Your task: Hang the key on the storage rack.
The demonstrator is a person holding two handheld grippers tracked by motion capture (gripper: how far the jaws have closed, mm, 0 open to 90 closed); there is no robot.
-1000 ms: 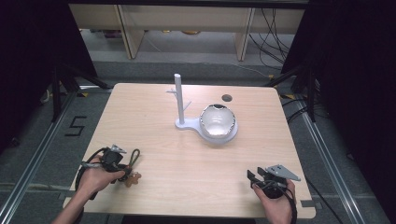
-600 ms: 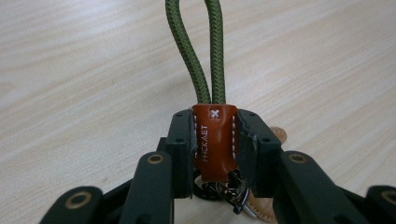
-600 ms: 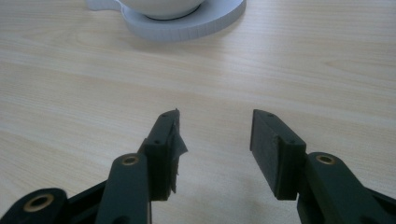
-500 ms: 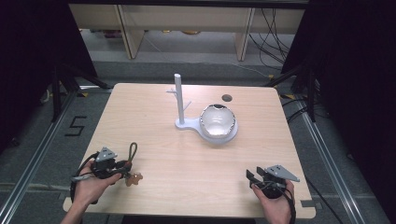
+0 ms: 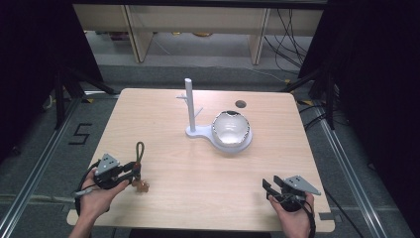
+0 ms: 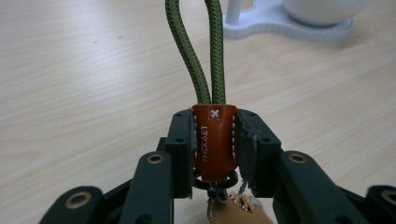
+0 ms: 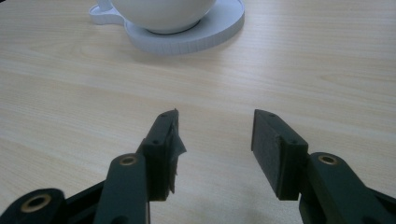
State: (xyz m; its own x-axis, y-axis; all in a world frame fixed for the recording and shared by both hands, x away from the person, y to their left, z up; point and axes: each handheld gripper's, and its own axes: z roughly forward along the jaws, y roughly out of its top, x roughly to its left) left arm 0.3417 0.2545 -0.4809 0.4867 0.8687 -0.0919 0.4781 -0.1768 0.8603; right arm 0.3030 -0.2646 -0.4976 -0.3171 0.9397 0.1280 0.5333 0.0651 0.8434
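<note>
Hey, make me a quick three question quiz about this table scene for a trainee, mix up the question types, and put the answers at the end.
1. True or false: the left tongs are shut on the brown leather tab of the green cord loop.
2. Multiple choice: the right tongs are A) shut on the bowl, B) open over bare table, C) shut on the cord.
3. Fill in: the silver bowl sits on the round base of a white ____ with an upright post.

Key: 1 true; 2 B; 3 stand.
</note>
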